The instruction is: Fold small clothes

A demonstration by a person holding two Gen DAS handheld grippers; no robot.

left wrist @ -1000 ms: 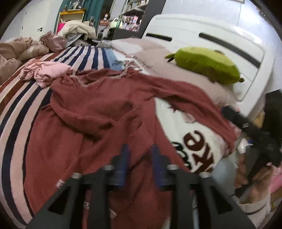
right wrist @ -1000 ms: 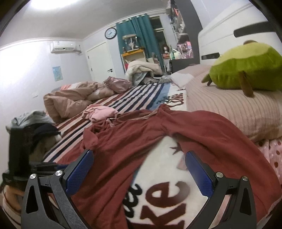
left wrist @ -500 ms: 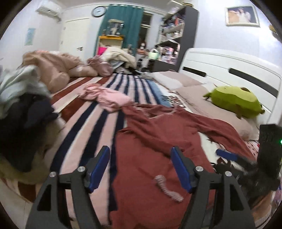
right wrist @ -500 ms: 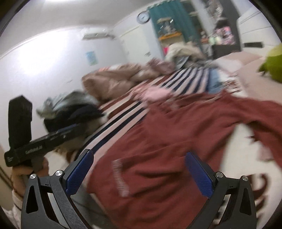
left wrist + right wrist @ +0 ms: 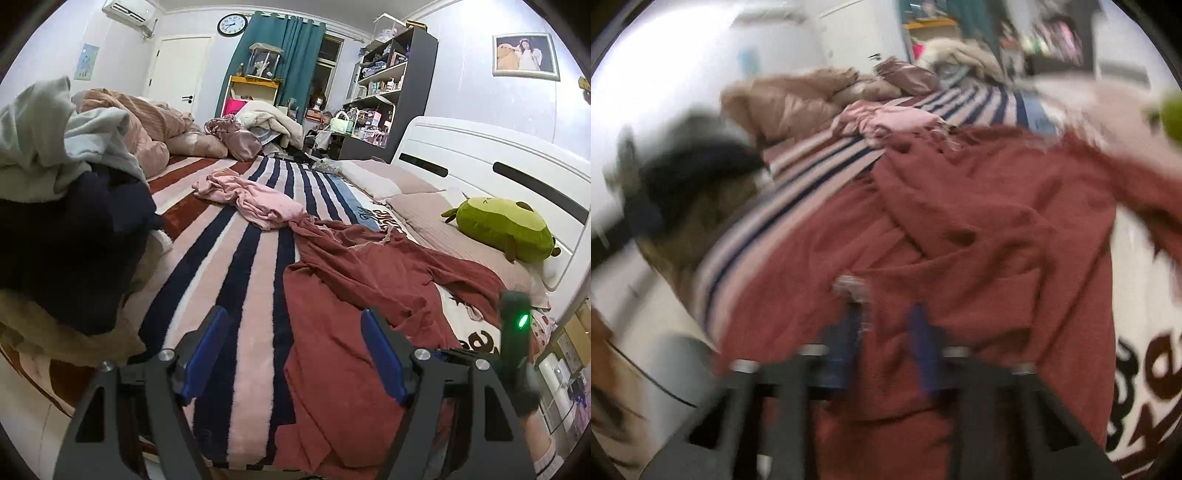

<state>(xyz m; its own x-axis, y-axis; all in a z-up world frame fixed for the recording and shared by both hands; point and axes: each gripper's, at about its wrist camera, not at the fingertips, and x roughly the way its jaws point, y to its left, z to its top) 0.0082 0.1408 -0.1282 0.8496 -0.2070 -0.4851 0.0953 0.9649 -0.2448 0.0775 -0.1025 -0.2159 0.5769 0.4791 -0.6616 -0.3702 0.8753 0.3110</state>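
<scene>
A rust-red garment point(image 5: 354, 302) lies crumpled and spread over the striped bed cover point(image 5: 236, 280), sleeves toward the pillows. My left gripper point(image 5: 295, 350) is open and empty above the near edge of the bed, at the garment's left hem. In the blurred right wrist view my right gripper point(image 5: 886, 325) has its jaws drawn close together on a fold of the red garment point(image 5: 979, 236) near its label. The right gripper's body point(image 5: 513, 321) shows at the right of the left wrist view.
A pink garment point(image 5: 255, 199) lies farther up the bed. A heap of grey, dark and tan clothes point(image 5: 62, 206) stands at the left. A green plush toy point(image 5: 502, 229) rests on the pillows by the white headboard point(image 5: 480, 162). Shelves and a teal curtain stand behind.
My left gripper opened, let go of the red garment and pulled back to the bed's near edge. My right gripper swung left, came down on the garment and closed from wide open.
</scene>
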